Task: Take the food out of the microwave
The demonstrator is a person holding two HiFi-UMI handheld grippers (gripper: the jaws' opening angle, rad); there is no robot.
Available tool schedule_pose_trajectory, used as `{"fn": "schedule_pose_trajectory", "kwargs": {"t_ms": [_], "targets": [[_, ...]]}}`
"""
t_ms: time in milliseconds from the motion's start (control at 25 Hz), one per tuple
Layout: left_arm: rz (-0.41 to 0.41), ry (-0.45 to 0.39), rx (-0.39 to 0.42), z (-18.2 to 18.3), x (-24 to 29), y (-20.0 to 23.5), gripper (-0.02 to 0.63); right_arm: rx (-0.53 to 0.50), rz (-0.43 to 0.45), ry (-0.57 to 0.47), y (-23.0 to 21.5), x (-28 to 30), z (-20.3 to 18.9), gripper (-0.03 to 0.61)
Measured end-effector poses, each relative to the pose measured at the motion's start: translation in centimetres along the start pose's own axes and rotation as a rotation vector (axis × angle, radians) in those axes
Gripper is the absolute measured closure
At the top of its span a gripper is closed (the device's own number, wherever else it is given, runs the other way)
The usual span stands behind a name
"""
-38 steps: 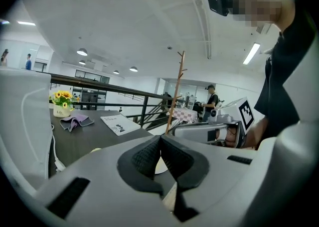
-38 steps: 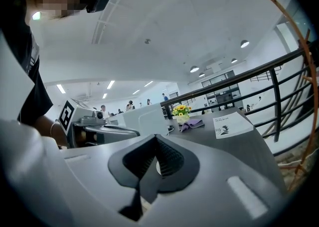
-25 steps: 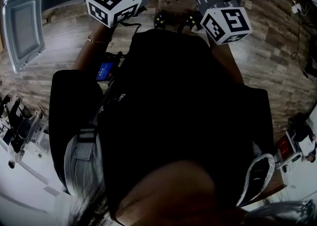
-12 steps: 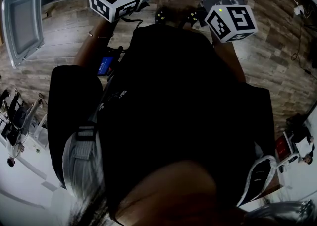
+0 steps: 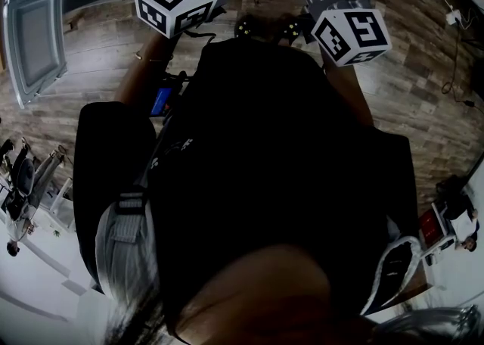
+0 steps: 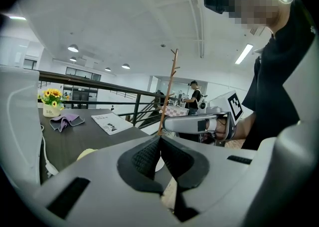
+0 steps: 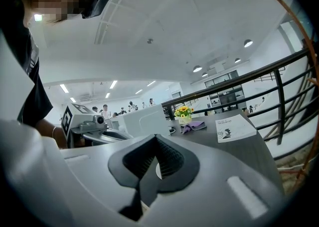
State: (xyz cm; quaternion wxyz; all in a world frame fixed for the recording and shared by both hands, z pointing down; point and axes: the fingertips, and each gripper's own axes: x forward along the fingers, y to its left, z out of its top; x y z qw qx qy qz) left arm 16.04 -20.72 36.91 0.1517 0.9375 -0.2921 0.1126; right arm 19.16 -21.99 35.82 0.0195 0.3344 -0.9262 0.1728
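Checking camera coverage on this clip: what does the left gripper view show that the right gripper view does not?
Only the left gripper view shows the right gripper, seen from the side. Only the right gripper view shows the left gripper. Both show the sunflower pot, the purple cloth and the booklet on the dark table.

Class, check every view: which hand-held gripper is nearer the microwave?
Left. The left hand-held gripper is on the side next to the microwave; the right hand-held gripper is farther off, beyond the left one.
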Motion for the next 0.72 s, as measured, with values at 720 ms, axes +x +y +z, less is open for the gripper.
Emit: {"fn": "schedule_pose_trajectory", "kwargs": {"t_ms": [720], "targets": [[0.058, -0.042, -0.038, 0.2, -0.1, 1.4, 0.606, -0.006, 0.013, -0.016, -0.6, 0.1, 0.5, 0.578]]}}
